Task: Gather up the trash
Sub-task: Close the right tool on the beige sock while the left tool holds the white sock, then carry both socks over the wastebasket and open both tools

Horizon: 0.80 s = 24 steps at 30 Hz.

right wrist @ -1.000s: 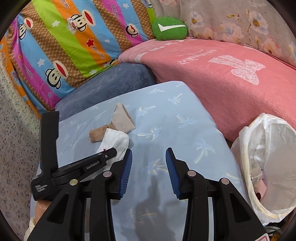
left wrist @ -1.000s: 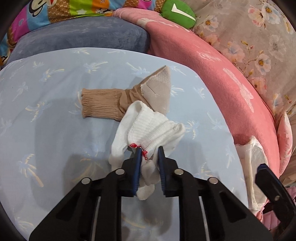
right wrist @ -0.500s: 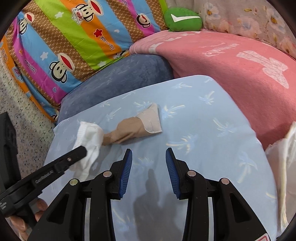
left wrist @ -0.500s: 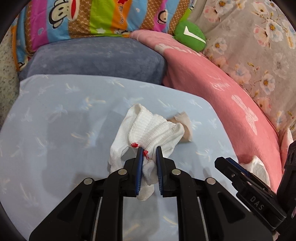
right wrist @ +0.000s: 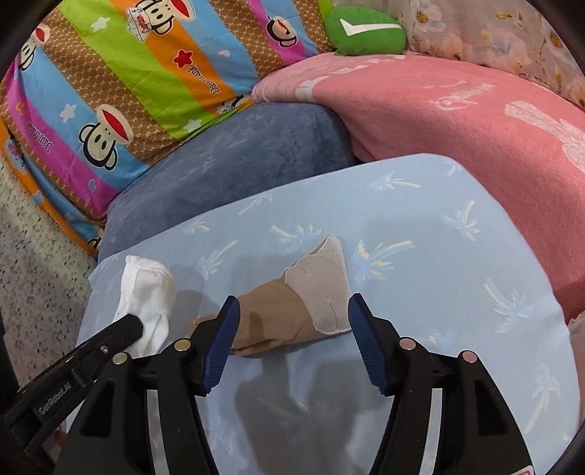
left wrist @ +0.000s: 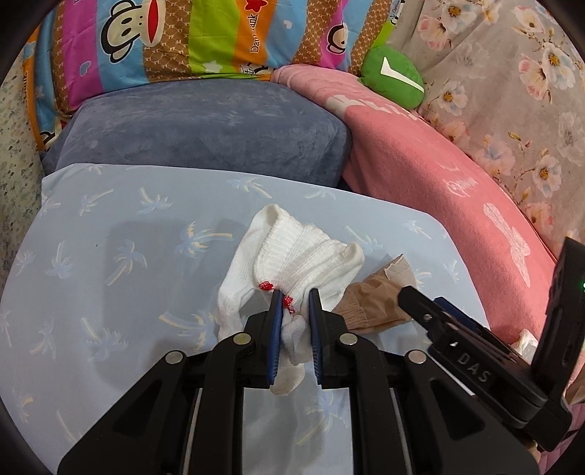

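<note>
My left gripper (left wrist: 295, 305) is shut on a white sock (left wrist: 299, 255) with red stitching and holds it above the light blue palm-print sheet (left wrist: 109, 274). The white sock also shows at the left of the right wrist view (right wrist: 146, 292). A tan sock (right wrist: 303, 307) with a grey toe lies flat on the sheet. My right gripper (right wrist: 292, 310) is open, its jaws wide on either side of the tan sock, just above it. In the left wrist view the tan sock (left wrist: 376, 296) lies partly behind the white sock, with the right gripper's finger (left wrist: 420, 303) over it.
A blue-grey cushion (left wrist: 204, 131) lies beyond the sheet. A pink blanket (right wrist: 457, 120) runs along the right. A striped monkey-print pillow (right wrist: 120, 80) and a green cushion (right wrist: 365, 31) are at the back. A bit of white bag (left wrist: 526, 339) shows at the right.
My left gripper has lifted the white sock off the tan sock and away to the left. My right gripper has opened wider and come down over the tan sock.
</note>
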Each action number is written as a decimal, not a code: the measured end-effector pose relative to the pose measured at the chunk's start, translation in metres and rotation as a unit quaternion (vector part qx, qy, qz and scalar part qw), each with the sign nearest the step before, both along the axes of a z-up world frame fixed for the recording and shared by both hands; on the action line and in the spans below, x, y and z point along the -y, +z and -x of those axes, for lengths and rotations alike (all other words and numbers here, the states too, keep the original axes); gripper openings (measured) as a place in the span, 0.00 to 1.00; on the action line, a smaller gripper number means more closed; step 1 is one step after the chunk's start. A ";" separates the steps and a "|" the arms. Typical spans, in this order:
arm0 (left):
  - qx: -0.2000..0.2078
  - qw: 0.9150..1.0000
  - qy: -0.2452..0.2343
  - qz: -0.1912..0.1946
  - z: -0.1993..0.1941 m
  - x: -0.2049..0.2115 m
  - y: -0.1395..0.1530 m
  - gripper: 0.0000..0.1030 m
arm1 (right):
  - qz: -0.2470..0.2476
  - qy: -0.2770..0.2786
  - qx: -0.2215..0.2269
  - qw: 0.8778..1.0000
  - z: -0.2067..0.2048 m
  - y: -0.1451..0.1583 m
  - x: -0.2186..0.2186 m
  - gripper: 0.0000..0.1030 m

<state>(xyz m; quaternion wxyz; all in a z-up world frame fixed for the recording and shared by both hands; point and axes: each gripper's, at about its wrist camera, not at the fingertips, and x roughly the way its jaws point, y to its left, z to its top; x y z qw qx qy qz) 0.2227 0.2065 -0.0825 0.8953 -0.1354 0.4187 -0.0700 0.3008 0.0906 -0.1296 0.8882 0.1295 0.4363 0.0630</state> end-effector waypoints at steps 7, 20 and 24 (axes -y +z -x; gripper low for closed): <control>-0.005 1.000 -0.007 0.000 0.000 0.005 -0.004 0.14 | 0.001 -0.008 -0.026 1.000 -0.002 -0.024 0.003 0.28; -0.004 1.000 -0.031 0.002 0.015 0.033 0.005 0.14 | -0.027 -0.020 -0.016 0.999 0.044 -0.001 0.036 0.04; -0.001 0.999 -0.047 0.003 0.025 0.051 0.011 0.14 | -0.030 -0.026 0.003 0.999 0.067 0.018 0.052 0.04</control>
